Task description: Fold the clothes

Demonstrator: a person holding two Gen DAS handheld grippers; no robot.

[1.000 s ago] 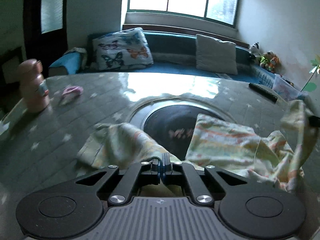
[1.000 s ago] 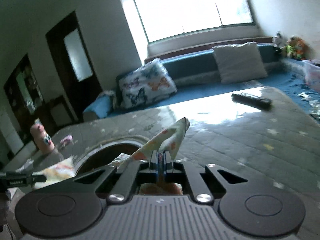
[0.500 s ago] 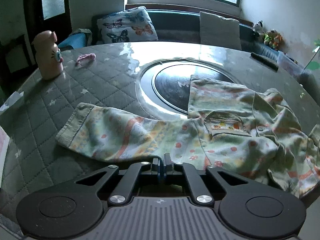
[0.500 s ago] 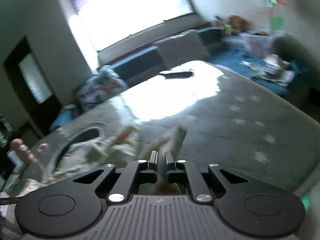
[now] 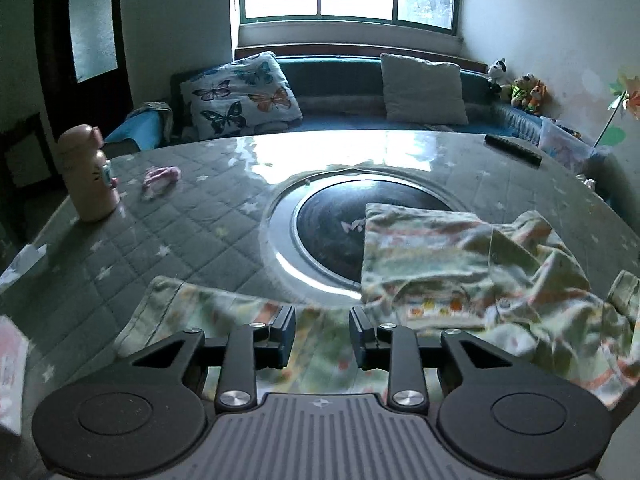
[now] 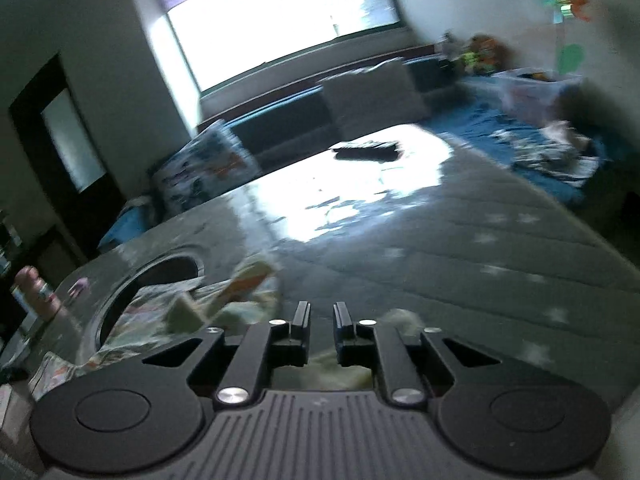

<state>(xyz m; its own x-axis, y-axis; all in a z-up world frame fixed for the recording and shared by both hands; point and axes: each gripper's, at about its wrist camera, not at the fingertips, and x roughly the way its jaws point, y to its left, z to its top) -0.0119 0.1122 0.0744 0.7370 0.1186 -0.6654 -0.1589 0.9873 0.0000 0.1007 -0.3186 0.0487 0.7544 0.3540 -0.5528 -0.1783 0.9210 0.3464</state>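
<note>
On the worktop point(image 5: 192, 216) the shirt point(image 5: 460, 280), pinched earlier, lies released; left tongs point(image 5: 322, 334) and right tongs point(image 6: 321, 330) are opening, empty.

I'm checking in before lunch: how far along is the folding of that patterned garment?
Done: the pale patterned child's garment lies spread on the quilted grey table, one sleeve stretched out flat. In hand: nothing; the left gripper and right gripper are opening over the cloth. Left: every fold; the far side is rumpled.
</note>
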